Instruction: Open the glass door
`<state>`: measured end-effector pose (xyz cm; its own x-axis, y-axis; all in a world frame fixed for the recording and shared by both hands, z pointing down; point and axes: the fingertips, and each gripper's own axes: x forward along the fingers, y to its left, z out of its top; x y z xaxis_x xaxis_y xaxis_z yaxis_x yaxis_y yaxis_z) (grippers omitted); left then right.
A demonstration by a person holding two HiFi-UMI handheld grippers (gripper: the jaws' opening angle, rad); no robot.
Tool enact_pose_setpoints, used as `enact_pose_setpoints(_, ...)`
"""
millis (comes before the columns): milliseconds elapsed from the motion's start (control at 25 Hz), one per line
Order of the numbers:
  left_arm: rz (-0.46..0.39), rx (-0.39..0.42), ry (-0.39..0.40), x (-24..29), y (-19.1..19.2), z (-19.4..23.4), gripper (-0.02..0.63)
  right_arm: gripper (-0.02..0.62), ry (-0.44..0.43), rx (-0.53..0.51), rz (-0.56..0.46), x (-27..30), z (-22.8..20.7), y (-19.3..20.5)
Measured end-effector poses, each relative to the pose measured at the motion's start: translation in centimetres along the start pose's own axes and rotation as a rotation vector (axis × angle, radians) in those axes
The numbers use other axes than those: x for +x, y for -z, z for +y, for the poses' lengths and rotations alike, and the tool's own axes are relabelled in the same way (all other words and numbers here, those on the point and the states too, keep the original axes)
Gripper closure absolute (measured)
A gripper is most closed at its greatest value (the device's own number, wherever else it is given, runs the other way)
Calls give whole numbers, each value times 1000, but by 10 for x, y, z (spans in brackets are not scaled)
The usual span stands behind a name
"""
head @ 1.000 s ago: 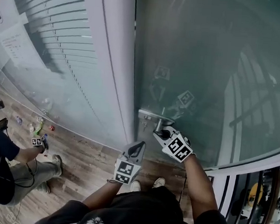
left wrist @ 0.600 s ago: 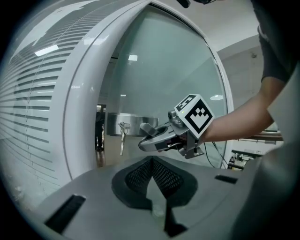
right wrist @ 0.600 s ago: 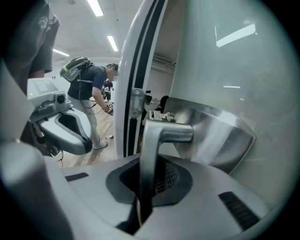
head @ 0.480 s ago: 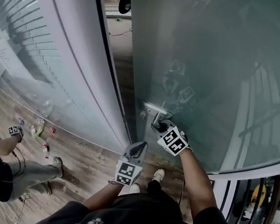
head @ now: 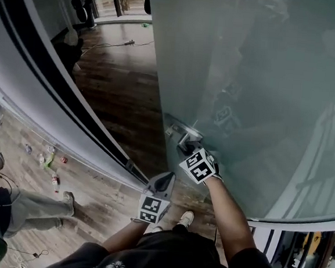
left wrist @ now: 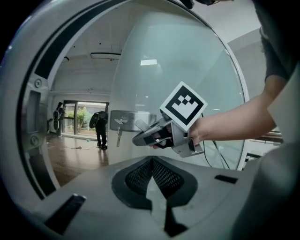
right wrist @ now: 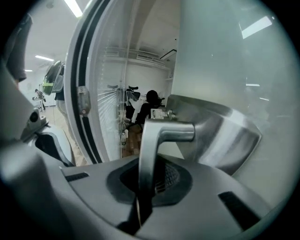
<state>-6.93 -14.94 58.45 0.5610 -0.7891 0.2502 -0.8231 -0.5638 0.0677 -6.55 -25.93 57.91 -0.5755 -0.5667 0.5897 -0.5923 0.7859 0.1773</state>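
Bystander (head: 10, 204): sits on the floor at far left, well apart from the doorway.
Frame (head: 53, 109): white post with a black seal. The door edge stands apart from it, so the latch side is free.
Opening (head: 120, 79): a wide gap between frame and door edge. The dark wood floor of the room beyond shows through it.
Left gripper (head: 164, 181): jaws together with nothing between them. It is held low and close to the body, touching neither door nor handle. It is judged idle, since one grip is enough for this swing.
Handle (head: 185, 139): a metal lever on a plate at the door's free edge. Its lever runs down between the right jaws.
Right gripper (head: 192, 152): jaws clamped on the handle's lever. Gripping here, at the free edge, is judged to give the best leverage on the door.
Door (head: 265, 81): a frosted glass leaf, swung part way open, to the right of the opening.
Progress: judged well along, as the opening looks wide enough to walk through.
Risk: the smooth lever may slip between the pads if the pull turns off-axis.
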Motion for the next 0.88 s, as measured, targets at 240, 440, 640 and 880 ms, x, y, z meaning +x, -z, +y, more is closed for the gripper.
enact_pose_setpoints(240, 22, -14, -30, 48, -9, 4, 600, 577, 30, 62, 20, 18, -61, 1)
enact_pose_setpoints(440, -6, -21, -64, 78, -37, -7, 600, 577, 73, 104, 30, 8, -115, 4)
enact_pose_setpoints(640, -1, -10, -81, 115, -54, -8, 600, 577, 126, 153, 38, 7, -179, 14)
enact_pose_setpoints(880, 30, -7, -44, 165, -59, -4, 600, 578, 178, 197, 36, 21, -247, 29)
